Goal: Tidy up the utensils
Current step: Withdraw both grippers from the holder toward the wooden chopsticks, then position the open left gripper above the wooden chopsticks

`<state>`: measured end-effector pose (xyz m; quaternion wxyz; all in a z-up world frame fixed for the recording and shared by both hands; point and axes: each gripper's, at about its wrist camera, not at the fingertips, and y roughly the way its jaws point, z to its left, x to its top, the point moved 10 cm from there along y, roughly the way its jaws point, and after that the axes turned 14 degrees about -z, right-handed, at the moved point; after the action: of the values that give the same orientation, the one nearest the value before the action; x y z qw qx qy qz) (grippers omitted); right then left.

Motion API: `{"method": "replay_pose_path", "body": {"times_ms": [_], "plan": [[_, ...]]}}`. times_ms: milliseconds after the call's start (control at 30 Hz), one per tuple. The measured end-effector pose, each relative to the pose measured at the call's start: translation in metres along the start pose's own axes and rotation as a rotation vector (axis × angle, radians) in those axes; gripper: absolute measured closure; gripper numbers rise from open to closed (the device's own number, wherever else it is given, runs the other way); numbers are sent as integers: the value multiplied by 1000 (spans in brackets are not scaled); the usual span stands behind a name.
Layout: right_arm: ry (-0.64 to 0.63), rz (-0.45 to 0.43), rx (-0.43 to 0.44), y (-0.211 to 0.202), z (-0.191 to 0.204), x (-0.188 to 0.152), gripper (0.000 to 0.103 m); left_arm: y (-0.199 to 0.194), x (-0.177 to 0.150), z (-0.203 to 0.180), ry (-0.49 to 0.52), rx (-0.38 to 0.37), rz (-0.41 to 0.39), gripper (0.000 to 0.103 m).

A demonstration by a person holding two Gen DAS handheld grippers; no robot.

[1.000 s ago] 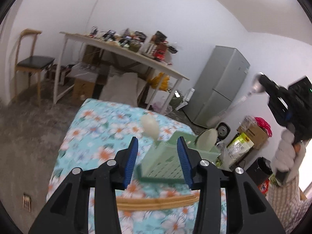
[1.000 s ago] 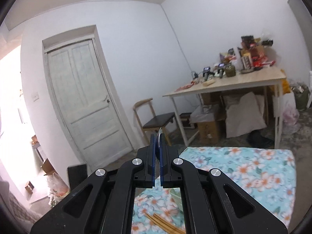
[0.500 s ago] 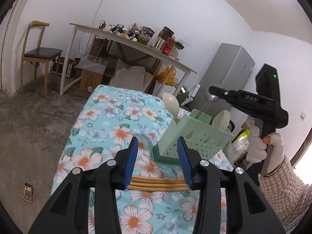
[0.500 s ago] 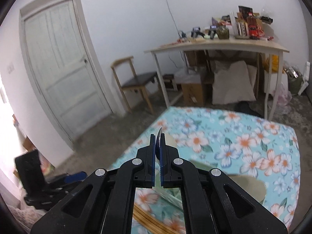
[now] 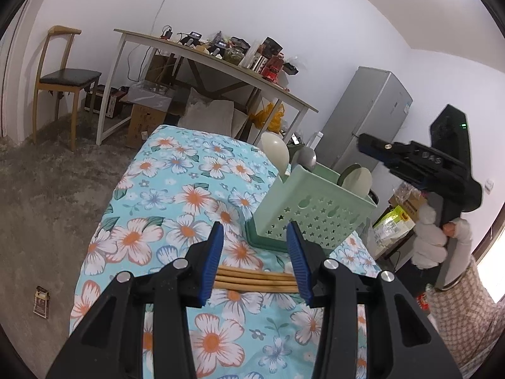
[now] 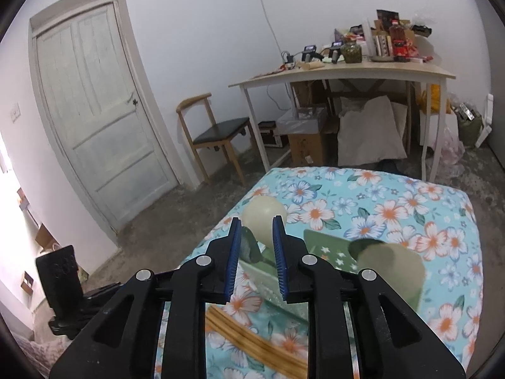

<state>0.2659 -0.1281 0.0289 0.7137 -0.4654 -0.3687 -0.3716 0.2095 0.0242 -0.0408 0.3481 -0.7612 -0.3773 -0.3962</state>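
My left gripper [image 5: 255, 232] hangs open low over the floral table [image 5: 176, 195], its fingers straddling a bundle of wooden chopsticks [image 5: 255, 279] without touching them. Behind them stands a green utensil caddy [image 5: 312, 208] holding a cream spoon [image 5: 274, 151], a metal spoon [image 5: 307, 158] and a second cream spoon [image 5: 356, 180]. My right gripper [image 6: 256, 221] hovers over the caddy [image 6: 318, 246] with its jaws opening. The metal spoon [image 6: 251, 248] stands in the caddy below the pads, free of them. The right gripper [image 5: 366, 147] is also visible from the side, held by a gloved hand.
A wooden chair [image 6: 214, 132] and a cluttered white desk [image 6: 341, 69] stand beyond the table's far edge, with boxes beneath. A grey fridge [image 5: 363, 117] is at the back right. The person's checked sleeve [image 5: 467, 315] is right of the table.
The right gripper came down over the caddy with the metal spoon, and its jaws parted, leaving the spoon in the caddy. The left gripper sank toward the chopsticks.
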Motion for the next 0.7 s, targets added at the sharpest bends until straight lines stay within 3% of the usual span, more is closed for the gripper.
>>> {"method": "replay_pose_path", "body": {"times_ms": [200, 333, 567, 700], "plan": [[37, -23, -48, -43, -7, -15, 65, 0, -14, -6, 14, 11, 37, 63], [79, 8, -110, -65, -21, -46, 57, 4, -33, -13, 36, 28, 96, 63], [140, 160, -257, -78, -47, -125, 45, 12, -68, -19, 75, 59, 198, 63], [129, 210, -313, -80, -52, -152, 38, 17, -84, -21, 61, 75, 252, 63]]}}
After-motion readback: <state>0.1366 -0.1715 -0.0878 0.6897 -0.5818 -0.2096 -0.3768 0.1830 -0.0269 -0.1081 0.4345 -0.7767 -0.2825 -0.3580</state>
